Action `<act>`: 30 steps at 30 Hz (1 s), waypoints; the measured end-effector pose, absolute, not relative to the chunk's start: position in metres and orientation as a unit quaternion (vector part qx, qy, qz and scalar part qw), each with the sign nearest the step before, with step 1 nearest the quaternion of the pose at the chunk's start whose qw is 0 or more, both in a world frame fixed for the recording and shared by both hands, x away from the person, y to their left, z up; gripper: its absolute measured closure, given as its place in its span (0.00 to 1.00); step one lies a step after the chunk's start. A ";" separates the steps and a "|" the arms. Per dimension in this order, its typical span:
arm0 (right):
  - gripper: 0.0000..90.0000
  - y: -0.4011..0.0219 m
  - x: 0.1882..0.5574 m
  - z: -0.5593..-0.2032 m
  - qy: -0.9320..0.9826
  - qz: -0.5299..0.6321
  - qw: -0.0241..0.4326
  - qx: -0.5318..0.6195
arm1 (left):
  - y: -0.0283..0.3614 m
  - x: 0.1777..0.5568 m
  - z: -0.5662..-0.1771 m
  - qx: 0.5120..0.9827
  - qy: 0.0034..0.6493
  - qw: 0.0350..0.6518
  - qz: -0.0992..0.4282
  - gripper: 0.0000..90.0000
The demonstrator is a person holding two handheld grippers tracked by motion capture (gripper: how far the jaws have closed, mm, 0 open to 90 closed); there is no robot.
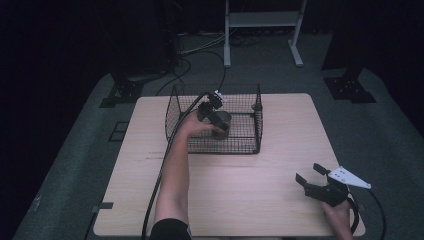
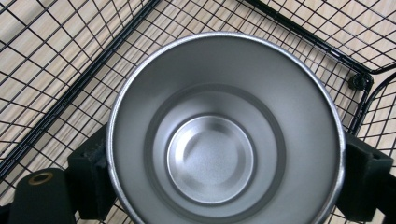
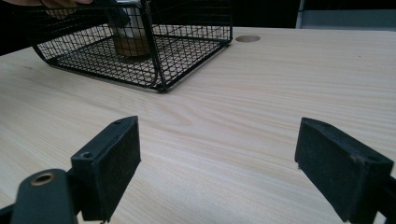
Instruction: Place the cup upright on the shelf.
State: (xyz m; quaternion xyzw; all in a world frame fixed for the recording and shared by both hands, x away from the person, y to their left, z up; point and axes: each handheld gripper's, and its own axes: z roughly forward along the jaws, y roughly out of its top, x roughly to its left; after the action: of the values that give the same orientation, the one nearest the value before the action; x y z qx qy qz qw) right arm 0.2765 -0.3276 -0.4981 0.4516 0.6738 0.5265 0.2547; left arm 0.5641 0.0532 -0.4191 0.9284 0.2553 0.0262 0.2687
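My left gripper [image 1: 216, 121] is down inside the black wire mesh basket [image 1: 250, 145], and its two black padded jaws stand on both sides of the round stainless steel cup [image 2: 219, 135]. The jaws are partly open; I cannot tell if the pads really press on the cup wall or only touch it. The cup stands upright on the basket floor, near the middle and a little to the left. I judge it light, stiff and not fragile, but its smooth metal wall is slippery. The best hold is across the outside, just under the rim. My right gripper [image 1: 320, 184] rests wide open and empty on the pale wooden table [image 1: 235, 190], near the right corner.
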 end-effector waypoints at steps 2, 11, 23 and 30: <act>0.15 -0.327 0.277 -0.498 0.674 0.526 0.255 0.452 | 0.053 0.564 -0.419 0.929 0.255 0.268 0.025 0.13; 0.15 -0.327 0.277 -0.498 0.676 0.524 0.257 0.450 | 0.052 0.560 -0.415 0.931 0.246 0.268 0.035 0.12; 0.15 -0.326 0.277 -0.498 0.676 0.522 0.258 0.450 | 0.060 0.557 -0.408 0.926 0.250 0.280 0.041 0.10; 0.15 -0.326 0.277 -0.498 0.677 0.522 0.258 0.450 | 0.063 0.555 -0.399 0.920 0.248 0.299 0.050 0.09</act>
State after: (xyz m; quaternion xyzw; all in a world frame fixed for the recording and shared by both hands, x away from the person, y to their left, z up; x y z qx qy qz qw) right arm 0.2772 -0.3262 -0.4981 0.4500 0.6771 0.5219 0.2583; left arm 0.5550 0.0626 -0.3986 0.9201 0.2475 0.0505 0.2994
